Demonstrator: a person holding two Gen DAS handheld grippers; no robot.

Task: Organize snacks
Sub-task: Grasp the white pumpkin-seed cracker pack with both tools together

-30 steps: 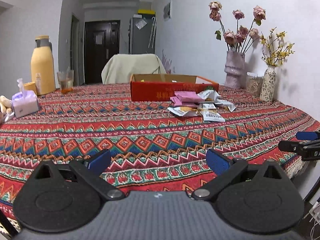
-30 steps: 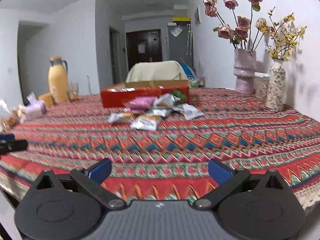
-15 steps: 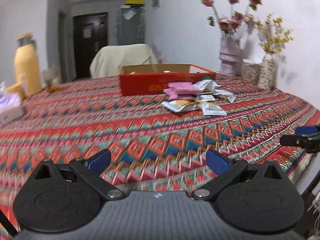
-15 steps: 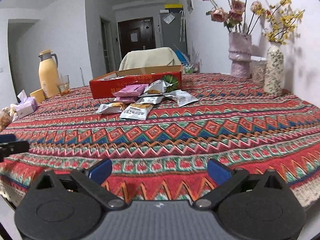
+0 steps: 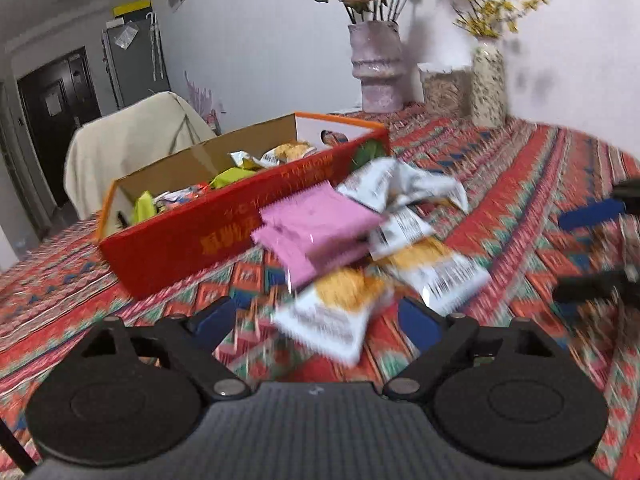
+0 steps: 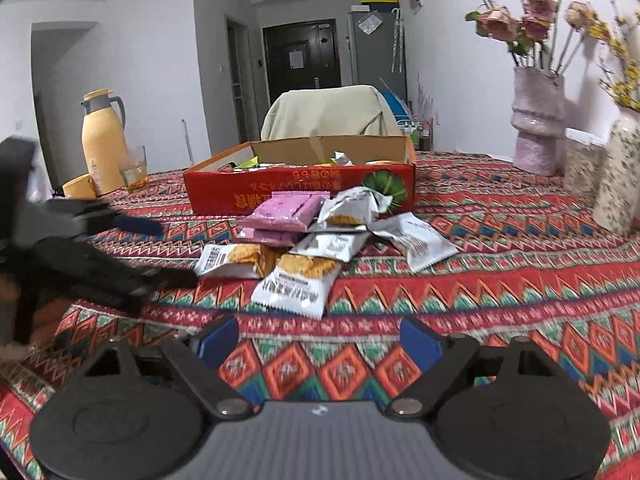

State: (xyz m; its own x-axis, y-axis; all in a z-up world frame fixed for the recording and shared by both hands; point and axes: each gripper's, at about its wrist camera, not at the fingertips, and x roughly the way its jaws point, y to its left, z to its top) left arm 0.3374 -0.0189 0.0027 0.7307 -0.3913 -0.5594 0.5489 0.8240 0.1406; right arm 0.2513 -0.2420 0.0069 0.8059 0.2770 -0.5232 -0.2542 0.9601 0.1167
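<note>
As both grippers have closed in on the snack pile (image 6: 316,240) since a second ago | left gripper (image 5: 320,316): fingers narrowing around nearest white packet (image 5: 332,312), no contact seen | right gripper (image 6: 320,340): narrowing, nothing between | pile on table (image 6: 500,280) touching red box (image 6: 300,188) | pickup seems imminent.

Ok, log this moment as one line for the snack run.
left tool: closing, empty | right tool: closing, empty | snack packets: piled before red box | phase: approach

Red box (image 6: 300,196): yellow Chinese print upside down, unreadable; snack packs (image 6: 296,284): barcodes only.
</note>
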